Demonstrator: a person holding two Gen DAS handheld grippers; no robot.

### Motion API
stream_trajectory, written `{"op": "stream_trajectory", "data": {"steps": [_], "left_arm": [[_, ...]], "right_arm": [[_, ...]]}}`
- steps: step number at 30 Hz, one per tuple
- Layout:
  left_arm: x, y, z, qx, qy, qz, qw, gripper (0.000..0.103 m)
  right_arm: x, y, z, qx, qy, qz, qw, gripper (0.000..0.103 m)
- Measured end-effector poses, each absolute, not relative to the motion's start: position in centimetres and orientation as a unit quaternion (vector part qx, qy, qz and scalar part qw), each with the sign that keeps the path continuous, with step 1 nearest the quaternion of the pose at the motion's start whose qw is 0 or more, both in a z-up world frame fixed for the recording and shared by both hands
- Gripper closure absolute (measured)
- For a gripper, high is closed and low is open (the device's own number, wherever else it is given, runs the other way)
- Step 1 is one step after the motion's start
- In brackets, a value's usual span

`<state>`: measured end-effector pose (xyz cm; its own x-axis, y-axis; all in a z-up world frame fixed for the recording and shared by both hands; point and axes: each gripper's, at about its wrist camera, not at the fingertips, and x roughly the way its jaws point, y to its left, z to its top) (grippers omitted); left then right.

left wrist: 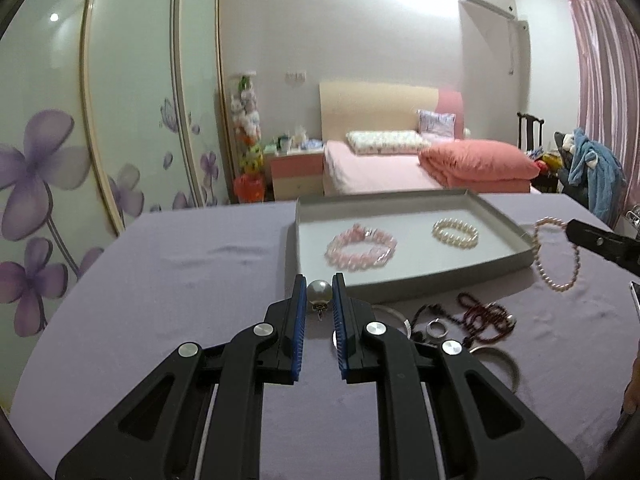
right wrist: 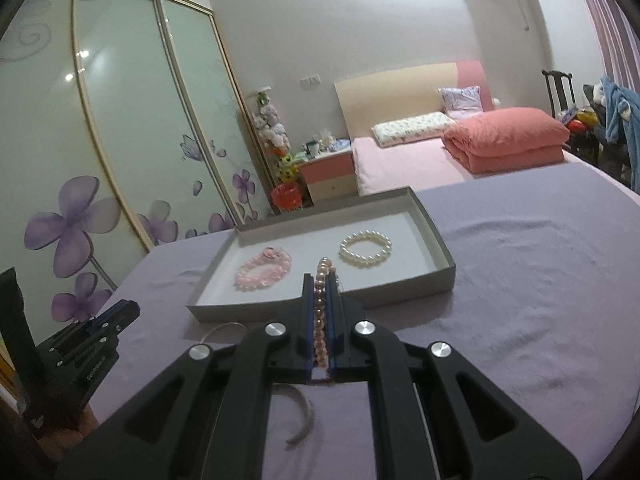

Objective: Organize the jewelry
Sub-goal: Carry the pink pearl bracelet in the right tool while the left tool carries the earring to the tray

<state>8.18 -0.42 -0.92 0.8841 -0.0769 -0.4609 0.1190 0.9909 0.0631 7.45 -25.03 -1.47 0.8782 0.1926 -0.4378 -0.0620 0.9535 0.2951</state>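
A table covered in a lilac cloth (left wrist: 180, 280) stands in a bedroom, seen from two handheld grippers.

At the far left, a wardrobe (left wrist: 120, 100) with frosted sliding doors painted with purple flowers fills the wall. Beyond the table, a pink bed (left wrist: 380, 168) carries a folded coral quilt (left wrist: 476, 162).

The left gripper (left wrist: 319, 290) is raised above the cloth with its blue-padded jaws closed on a large pearl earring (left wrist: 319, 293); the white pearl sits pinched between the fingertips, its small dark metal fitting hanging below.

Just behind and to the right of it lies a shallow grey tray (left wrist: 496, 268) on the cloth. Inside, a pink bead bracelet (left wrist: 360, 246) rests at the left and a cream pearl bracelet (left wrist: 455, 233) at the right, well apart.

In front of the tray, loose on the cloth, lie a silver ring (left wrist: 436, 328), a dark red bead string (left wrist: 486, 316) in a tangle, and thin silver bangles (left wrist: 504, 364), partly hidden by the gripper.

At the right, the right gripper (right wrist: 320, 280) is clamped nearly shut on a pink pearl necklace (left wrist: 554, 256). In its own view, the strand (right wrist: 320, 320) runs along the narrow gap between the pads; in the left view, the loop dangles from its tip above the cloth, just off the tray's right edge.
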Motion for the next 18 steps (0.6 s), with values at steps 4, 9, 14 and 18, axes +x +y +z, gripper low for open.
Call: {"op": "stream_trajectory", "data": {"steps": [4, 9, 14, 18], "left_arm": [[7.4, -1.2, -0.2, 0.049, 0.207, -0.051, 0.976, 0.089], [6.5, -2.1, 0.6, 0.047, 0.174, -0.048, 0.982, 0.089], [6.2, -2.3, 1.6, 0.033, 0.153, -0.048, 0.986, 0.089], [6.2, -2.2, 1.8, 0.023, 0.148, -0.048, 0.988, 0.089]], "right_arm": [[6.7, -24.1, -0.8, 0.123, 0.217, 0.064, 0.966, 0.097], [5.5, -23.3, 0.1, 0.098, 0.185, 0.053, 0.976, 0.097], [4.4, -22.3, 0.9, 0.068, 0.149, 0.039, 0.986, 0.097], [3.7, -21.5, 1.5, 0.048, 0.119, 0.026, 0.991, 0.097]]}}
